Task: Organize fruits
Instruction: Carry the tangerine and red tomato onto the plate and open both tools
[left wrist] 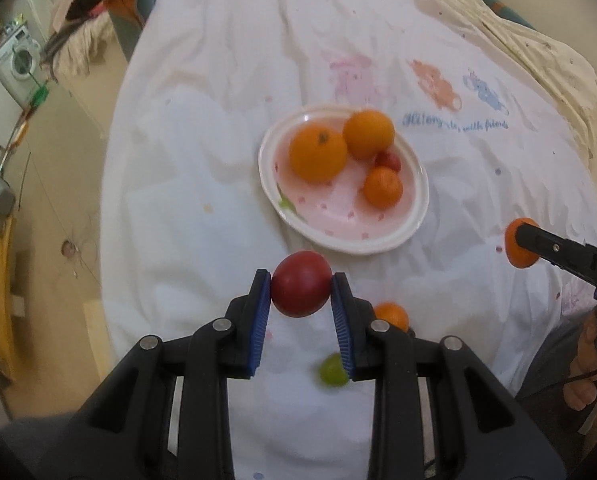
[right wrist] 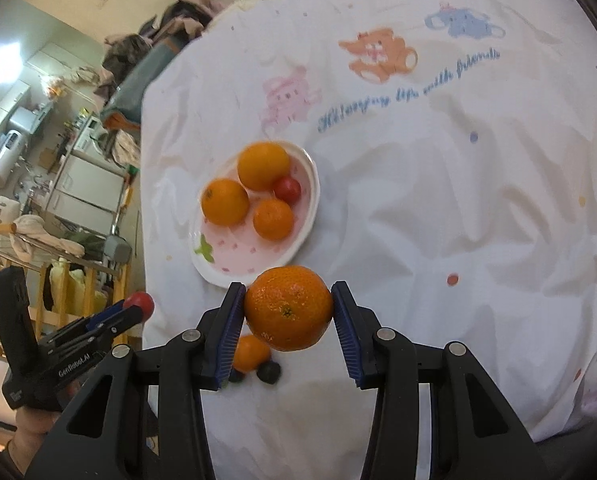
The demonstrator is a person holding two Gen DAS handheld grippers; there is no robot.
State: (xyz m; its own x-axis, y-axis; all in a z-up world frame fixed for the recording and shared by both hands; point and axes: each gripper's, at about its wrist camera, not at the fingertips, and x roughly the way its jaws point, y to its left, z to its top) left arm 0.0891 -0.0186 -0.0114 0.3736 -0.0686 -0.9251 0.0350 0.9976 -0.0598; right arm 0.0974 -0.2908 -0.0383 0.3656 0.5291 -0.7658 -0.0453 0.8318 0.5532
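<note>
The left gripper (left wrist: 301, 295) pinches a red tomato (left wrist: 301, 284) between its fingers; the right gripper (right wrist: 288, 308) pinches a mandarin (right wrist: 288, 307), both near the pink plate (left wrist: 378, 240).

A white cloth (left wrist: 202, 208) with cartoon animal prints (right wrist: 378, 54) and blue script (right wrist: 410, 96) covers the surface. Beyond its far edge lies a cream, speckled blanket (left wrist: 538, 52). To the left stand a washing machine (left wrist: 18, 58), a yellow wooden frame (left wrist: 2, 292) and piled clothes (right wrist: 178, 16). A white cabinet (right wrist: 86, 192) stands on the beige floor.
</note>
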